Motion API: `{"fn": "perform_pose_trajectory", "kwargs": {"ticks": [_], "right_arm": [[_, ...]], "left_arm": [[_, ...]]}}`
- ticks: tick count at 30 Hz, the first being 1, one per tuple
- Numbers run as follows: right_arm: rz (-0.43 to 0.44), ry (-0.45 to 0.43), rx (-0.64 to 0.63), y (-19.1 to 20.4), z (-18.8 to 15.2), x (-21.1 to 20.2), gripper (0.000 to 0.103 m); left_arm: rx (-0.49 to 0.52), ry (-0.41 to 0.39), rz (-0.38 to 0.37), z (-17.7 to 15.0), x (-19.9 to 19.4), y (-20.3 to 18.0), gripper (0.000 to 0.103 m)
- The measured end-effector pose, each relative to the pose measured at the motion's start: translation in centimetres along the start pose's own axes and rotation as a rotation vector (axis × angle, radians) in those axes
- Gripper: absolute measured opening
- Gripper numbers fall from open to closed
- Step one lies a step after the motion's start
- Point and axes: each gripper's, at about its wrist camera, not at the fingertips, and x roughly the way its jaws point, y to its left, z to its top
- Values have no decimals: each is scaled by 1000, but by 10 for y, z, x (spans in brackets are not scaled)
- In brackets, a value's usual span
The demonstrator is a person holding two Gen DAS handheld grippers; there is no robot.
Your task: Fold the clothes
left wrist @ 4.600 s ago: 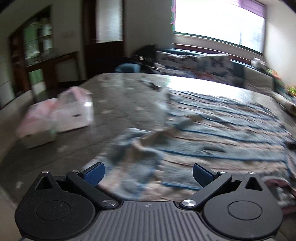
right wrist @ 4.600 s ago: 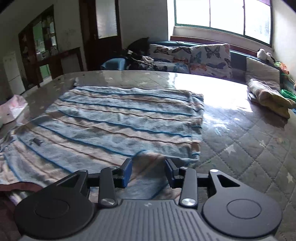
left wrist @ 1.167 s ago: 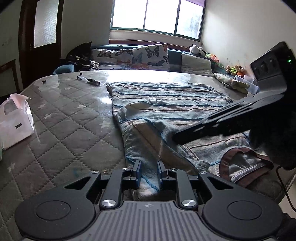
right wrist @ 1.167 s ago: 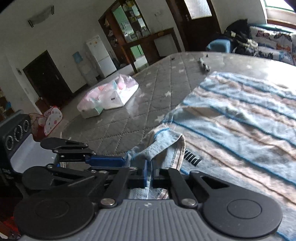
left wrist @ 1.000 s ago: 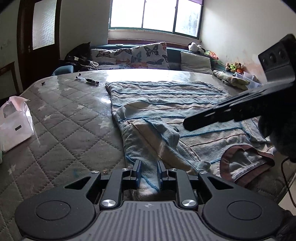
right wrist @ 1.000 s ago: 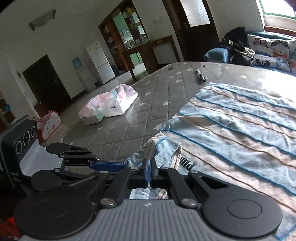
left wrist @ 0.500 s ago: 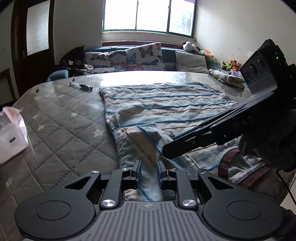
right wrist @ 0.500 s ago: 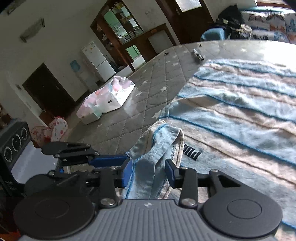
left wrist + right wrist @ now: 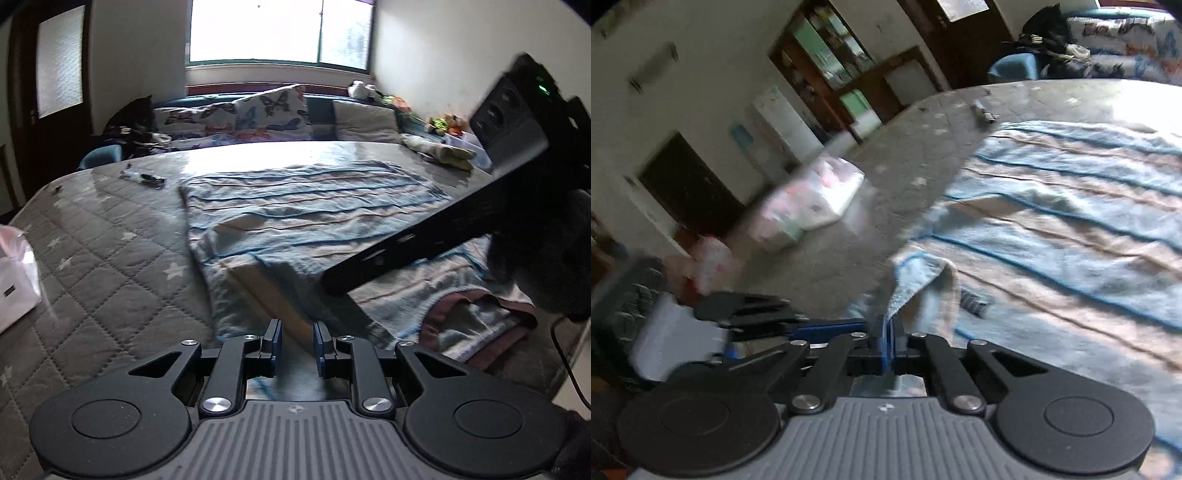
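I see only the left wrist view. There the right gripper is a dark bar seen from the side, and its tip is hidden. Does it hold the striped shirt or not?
Observer: Yes. In the right wrist view, the right gripper is shut on a raised blue edge of the striped shirt.
Operator: Is some print near that edge?
Observer: A small dark print lies on the cloth, just right of the raised fold.
Operator: How near are the two grippers?
Observer: Close. The left gripper shows just left of the right one, beside the same fold.
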Motion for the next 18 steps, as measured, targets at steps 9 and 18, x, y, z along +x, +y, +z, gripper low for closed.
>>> {"fn": "perform_pose_trajectory", "kwargs": {"ticks": [9,18], "right_arm": [[-94,-51,-183,26,10,2,7],[-149,-2,-221,20,22,46,10]], "left_arm": [[66,35,-58,-9,-4,-12,20],[47,41,-74,-15,-7,-10,21]]}}
